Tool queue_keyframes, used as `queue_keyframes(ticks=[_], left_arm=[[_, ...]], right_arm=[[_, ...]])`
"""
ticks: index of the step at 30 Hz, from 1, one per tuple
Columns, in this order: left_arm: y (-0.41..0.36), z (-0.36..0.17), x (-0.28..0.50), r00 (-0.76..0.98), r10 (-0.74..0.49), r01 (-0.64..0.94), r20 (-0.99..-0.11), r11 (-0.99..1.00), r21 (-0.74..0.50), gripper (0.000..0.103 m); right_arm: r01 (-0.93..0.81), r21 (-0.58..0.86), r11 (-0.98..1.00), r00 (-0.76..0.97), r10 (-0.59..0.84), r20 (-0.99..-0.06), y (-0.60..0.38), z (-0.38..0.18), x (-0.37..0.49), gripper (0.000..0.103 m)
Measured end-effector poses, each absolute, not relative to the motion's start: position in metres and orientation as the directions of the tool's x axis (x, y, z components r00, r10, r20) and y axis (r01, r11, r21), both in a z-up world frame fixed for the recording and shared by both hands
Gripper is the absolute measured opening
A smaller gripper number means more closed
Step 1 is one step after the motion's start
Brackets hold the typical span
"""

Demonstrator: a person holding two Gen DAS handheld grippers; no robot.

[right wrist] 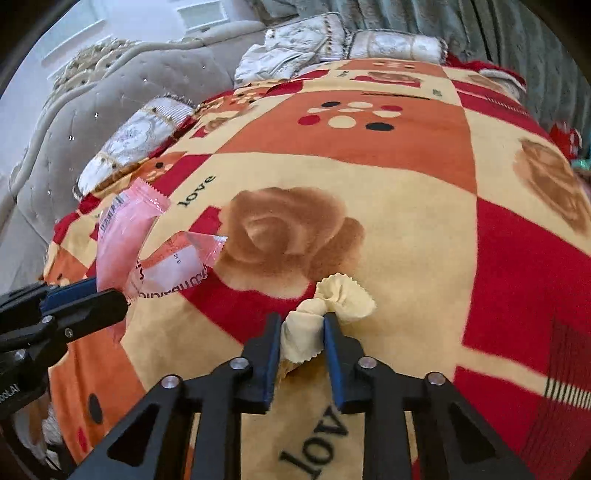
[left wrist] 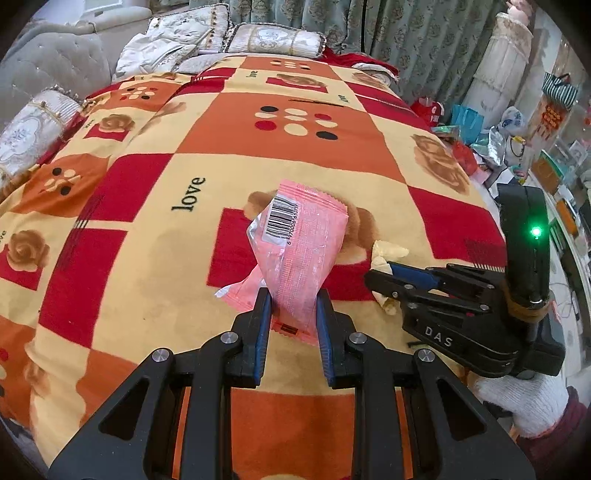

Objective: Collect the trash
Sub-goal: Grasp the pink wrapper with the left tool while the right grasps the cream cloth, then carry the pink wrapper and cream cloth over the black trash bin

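Two grippers clamped: left gripper (left wrist: 293,302) pinches pink wrapper (left wrist: 303,236), raised off the bed blanket (left wrist: 147,302); right gripper (right wrist: 301,325) pinches yellow candy wrapper (right wrist: 332,295). Curtains (left wrist: 406,29) behind.

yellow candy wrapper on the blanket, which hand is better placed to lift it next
Right. The right tongs are already shut on the yellow candy wrapper, while the left tongs are occupied, clamped on the pink wrapper.

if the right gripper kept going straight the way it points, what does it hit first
Most likely the blanket just ahead: the right gripper angles downward, shut on the yellow wrapper, whose frilled end sticks out in front. Depth is unclear.
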State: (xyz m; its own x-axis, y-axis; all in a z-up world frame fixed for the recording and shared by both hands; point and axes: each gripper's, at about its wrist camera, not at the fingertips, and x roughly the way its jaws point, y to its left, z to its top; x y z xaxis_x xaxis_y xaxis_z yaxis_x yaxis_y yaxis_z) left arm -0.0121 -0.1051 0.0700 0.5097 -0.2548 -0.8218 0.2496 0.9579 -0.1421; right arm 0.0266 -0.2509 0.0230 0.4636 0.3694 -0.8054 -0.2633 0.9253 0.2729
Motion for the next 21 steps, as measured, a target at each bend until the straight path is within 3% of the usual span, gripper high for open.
queue_keyframes(ticks=[21], left_arm=[[-0.192,0.081,-0.057,0.482,-0.324,0.377,-0.814,0.915,-0.142,0.021]], right_arm=[[-0.221,0.29,0.931,0.577,0.365,-0.731,-0.335,0.075,-0.087,0.019]])
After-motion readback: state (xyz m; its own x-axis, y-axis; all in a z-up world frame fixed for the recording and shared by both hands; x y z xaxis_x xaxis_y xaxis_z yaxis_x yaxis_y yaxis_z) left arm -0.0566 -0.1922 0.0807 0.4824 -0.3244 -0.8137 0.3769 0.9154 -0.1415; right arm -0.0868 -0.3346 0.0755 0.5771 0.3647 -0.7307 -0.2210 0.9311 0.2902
